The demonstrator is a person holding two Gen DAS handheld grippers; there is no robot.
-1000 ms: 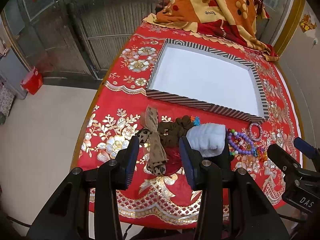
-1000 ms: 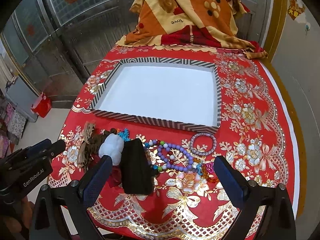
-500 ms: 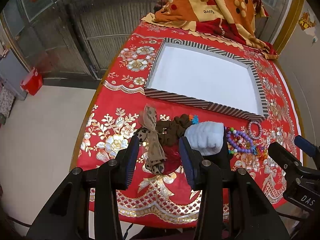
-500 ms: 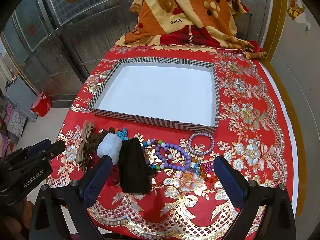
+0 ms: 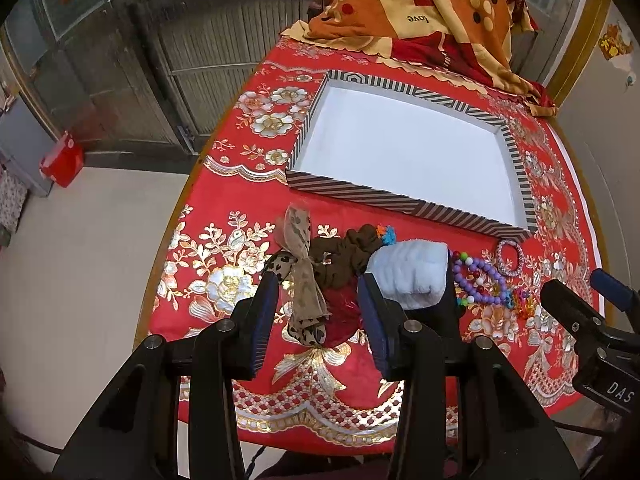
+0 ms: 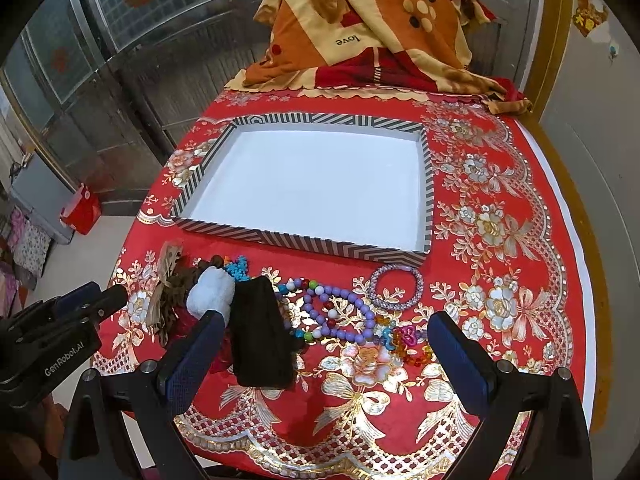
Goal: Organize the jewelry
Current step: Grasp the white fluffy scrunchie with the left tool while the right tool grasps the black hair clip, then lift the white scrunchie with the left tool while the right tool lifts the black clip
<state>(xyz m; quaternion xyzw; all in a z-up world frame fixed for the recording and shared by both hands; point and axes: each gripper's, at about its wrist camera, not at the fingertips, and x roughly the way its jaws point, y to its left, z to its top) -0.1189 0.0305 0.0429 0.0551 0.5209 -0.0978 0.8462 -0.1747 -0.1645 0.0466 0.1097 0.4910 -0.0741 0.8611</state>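
Observation:
A striped tray with a white floor [image 5: 348,190] [image 6: 280,236] lies on the red tablecloth, with nothing in it. In front of it lie a tan leopard-print bow [image 5: 300,276] [image 6: 166,292], a brown scrunchie [image 5: 340,258], a white fluffy scrunchie [image 5: 412,276] [image 6: 212,292], a black block [image 6: 260,340], a purple bead necklace [image 5: 478,280] [image 6: 340,312], a lilac bracelet [image 5: 510,254] [image 6: 396,286] and coloured charms [image 6: 408,342]. My left gripper [image 5: 316,320] is open above the bow. My right gripper [image 6: 324,354] is open wide above the necklace.
A folded orange and red blanket [image 5: 420,12] [image 6: 372,36] lies at the table's far end. The table edge and floor drop off to the left, with a red box [image 5: 62,160] on the floor. A metal door stands behind.
Both grippers have drawn back slightly; the items appear a little farther up in both views. Nothing has been taken hold of.

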